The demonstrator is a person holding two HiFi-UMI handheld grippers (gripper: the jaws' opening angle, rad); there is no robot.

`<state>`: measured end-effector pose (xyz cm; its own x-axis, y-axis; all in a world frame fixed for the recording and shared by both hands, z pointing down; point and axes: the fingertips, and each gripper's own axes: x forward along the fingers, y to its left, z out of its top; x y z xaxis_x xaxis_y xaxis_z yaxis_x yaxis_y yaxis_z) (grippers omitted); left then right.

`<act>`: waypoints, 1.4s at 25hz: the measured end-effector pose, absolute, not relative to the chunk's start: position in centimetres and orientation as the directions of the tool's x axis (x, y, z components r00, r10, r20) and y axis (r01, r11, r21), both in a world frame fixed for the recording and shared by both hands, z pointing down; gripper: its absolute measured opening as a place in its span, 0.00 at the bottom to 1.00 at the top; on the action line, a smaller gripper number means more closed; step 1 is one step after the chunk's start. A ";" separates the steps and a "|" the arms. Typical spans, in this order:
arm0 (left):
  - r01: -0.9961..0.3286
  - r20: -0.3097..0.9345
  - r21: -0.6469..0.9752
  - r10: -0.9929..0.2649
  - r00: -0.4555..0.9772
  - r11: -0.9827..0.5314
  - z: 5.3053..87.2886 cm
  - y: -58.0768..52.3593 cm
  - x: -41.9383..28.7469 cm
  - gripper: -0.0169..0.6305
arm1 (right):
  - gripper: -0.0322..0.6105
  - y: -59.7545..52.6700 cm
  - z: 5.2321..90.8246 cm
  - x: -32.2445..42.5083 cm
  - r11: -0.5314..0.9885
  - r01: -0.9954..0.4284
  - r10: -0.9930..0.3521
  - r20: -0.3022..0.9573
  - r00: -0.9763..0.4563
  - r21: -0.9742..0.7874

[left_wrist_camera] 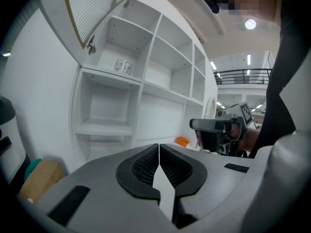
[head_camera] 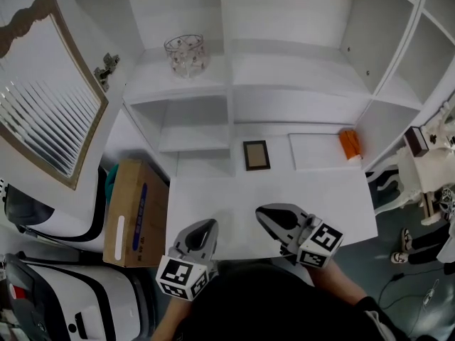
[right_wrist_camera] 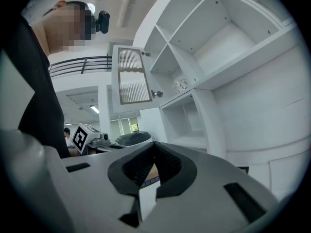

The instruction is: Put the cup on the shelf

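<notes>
Cup point(head_camera: 185, 54), clear glass, already stands on the upper-left shelf point(head_camera: 146, 80), well apart from both grippers. Left gripper point(head_camera: 211, 223) and right gripper point(head_camera: 260, 211) hover over the desk point(head_camera: 213, 197), jaws closed on nothing. A needless reach up there could topple the glass.

You're holding left gripper point(head_camera: 208, 224) with jaws meeting, nothing between. You're holding right gripper point(head_camera: 263, 212) just right of it, tips slightly ahead, jaws meeting too, empty.
</notes>
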<state>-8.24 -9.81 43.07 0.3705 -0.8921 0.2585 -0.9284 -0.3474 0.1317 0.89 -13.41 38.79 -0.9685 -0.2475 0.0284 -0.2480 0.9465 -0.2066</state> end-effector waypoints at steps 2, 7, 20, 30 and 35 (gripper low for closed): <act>-0.930 0.256 0.128 -0.895 0.366 -0.344 42.9 -9.9 -8.6 0.05 | 0.07 -13.3 39.0 0.5 0.947 -0.241 -0.239 0.032 -0.970 -0.213; -0.931 0.219 0.065 -0.905 0.365 -0.360 40.5 -11.5 -9.7 0.05 | 0.07 -12.9 39.0 -0.4 0.951 -0.220 -0.217 0.041 -0.975 -0.217; -0.898 0.005 -0.167 -0.911 0.412 -0.407 27.7 -17.3 -10.1 0.05 | 0.07 -12.9 38.7 3.1 0.936 -0.300 -0.300 0.024 -0.953 -0.184; -0.896 -0.030 -0.261 -0.924 0.381 -0.360 19.4 -22.3 -13.3 0.05 | 0.07 -12.2 38.2 3.6 0.935 -0.286 -0.295 -0.015 -0.955 -0.211; -0.922 0.030 -0.217 -0.946 0.323 -0.321 18.5 -26.3 -15.7 0.07 | 0.07 -11.8 38.8 3.7 0.927 -0.280 -0.293 -0.014 -0.956 -0.247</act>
<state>-15.72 -26.27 18.46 0.3228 -0.9460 0.0297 -0.9218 -0.3213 -0.2168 3.69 -11.81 38.80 -0.9561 -0.2928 -0.0144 -0.2803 0.9275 -0.2473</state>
